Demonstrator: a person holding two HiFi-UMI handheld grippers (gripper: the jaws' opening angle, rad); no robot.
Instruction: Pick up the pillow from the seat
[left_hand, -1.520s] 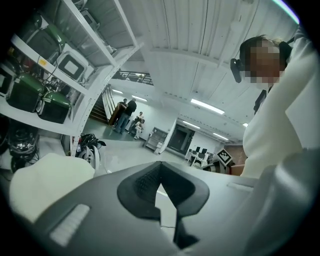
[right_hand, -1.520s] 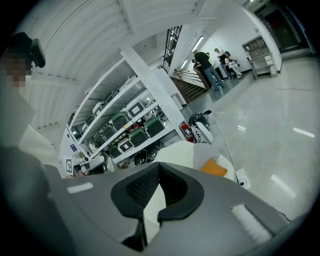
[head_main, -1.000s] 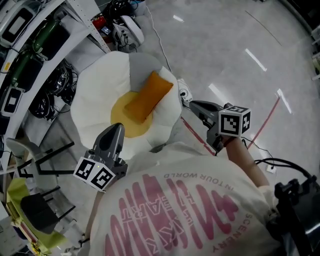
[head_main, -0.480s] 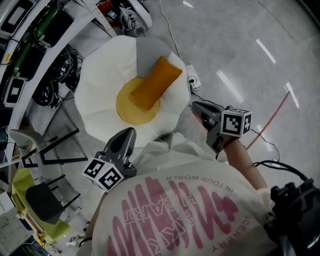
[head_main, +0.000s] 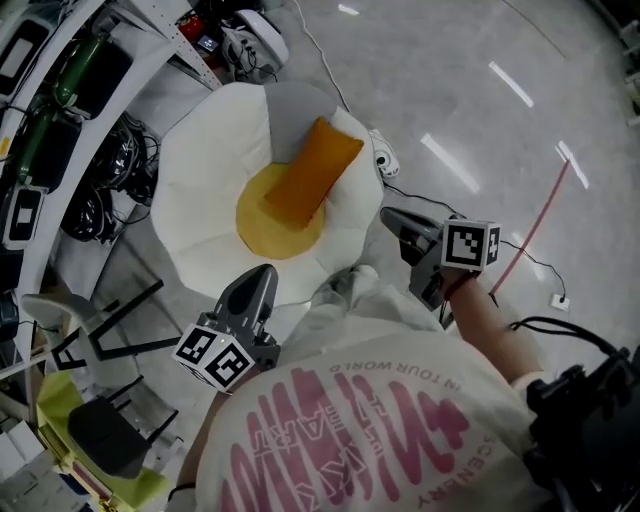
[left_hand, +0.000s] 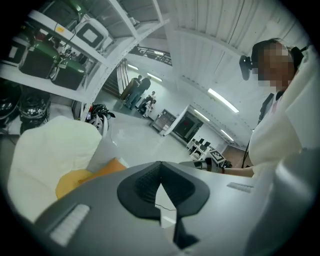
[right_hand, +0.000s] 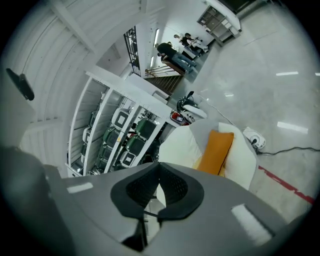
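Pillow (head_main: 305, 185): orange, oblong, laid aslant on seat (head_main: 195, 200). Its lower end is over the yellow disc (head_main: 270, 225) and its upper end is propped against a grey panel (head_main: 295, 110) at the seat's far side. The pillow is touched by neither gripper.

Seat: white, round, lobed cushion with the yellow disc in the middle, set on floor (head_main: 470, 90) beside rack (head_main: 60, 90).

Left gripper (head_main: 262, 272): seen at the seat's near rim in the head view, pointed toward the pillow. Jaws are pressed together, with nothing between them.

Right gripper (head_main: 390, 216): held off the seat's right edge over bare floor, apart from the pillow. Jaws are closed tip to tip, with nothing gripped. The pillow is framed just above them in the right gripper view.

Rack: white shelves, loaded with green and dark units. Coiled cables (head_main: 105, 190) are stowed beneath.

Floor: grey, glossy. A red line (head_main: 540, 215) is marked at the right. A small white device (head_main: 383, 160) with a cord is lying just beside the seat.

Shirt (head_main: 370, 420): white with pink print, worn by the person, filling the lower foreground
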